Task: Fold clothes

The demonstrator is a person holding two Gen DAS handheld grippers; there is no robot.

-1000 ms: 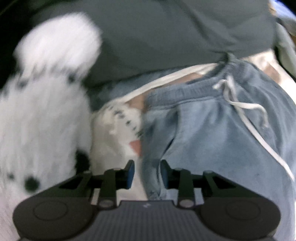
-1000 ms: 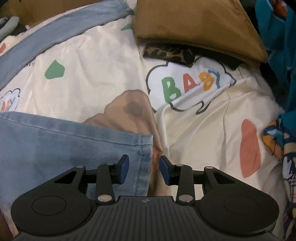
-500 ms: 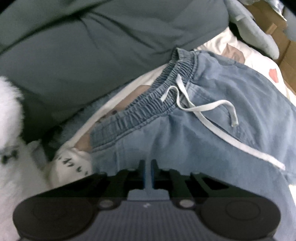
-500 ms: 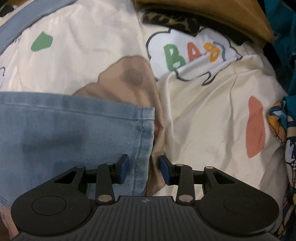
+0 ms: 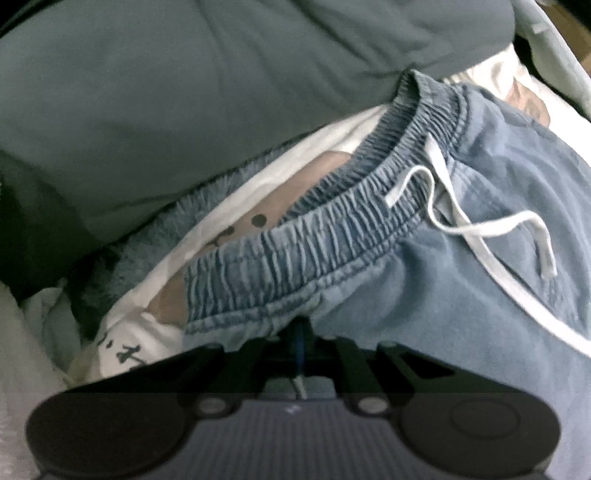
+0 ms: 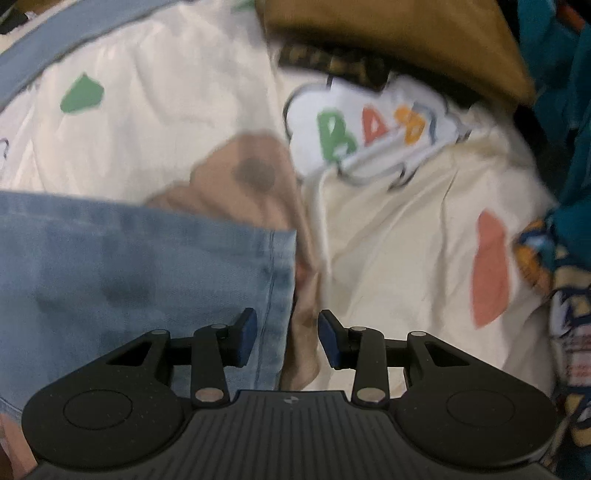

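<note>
Left wrist view dim, bluish, soft all over; deep shadow under gripper (image 5: 300,332). Right wrist view brighter, warm, motion-smeared ahead of gripper (image 6: 287,338). Fisheye bending at edges of both.

The right gripper (image 6: 286,338) points down with its fingers (image 6: 245,341) standing apart over the hemmed corner of the blue denim trousers (image 6: 110,280), not pressing it. They lie on a cream printed sheet (image 6: 399,229), with a brown folded garment (image 6: 388,33) beyond.
</note>
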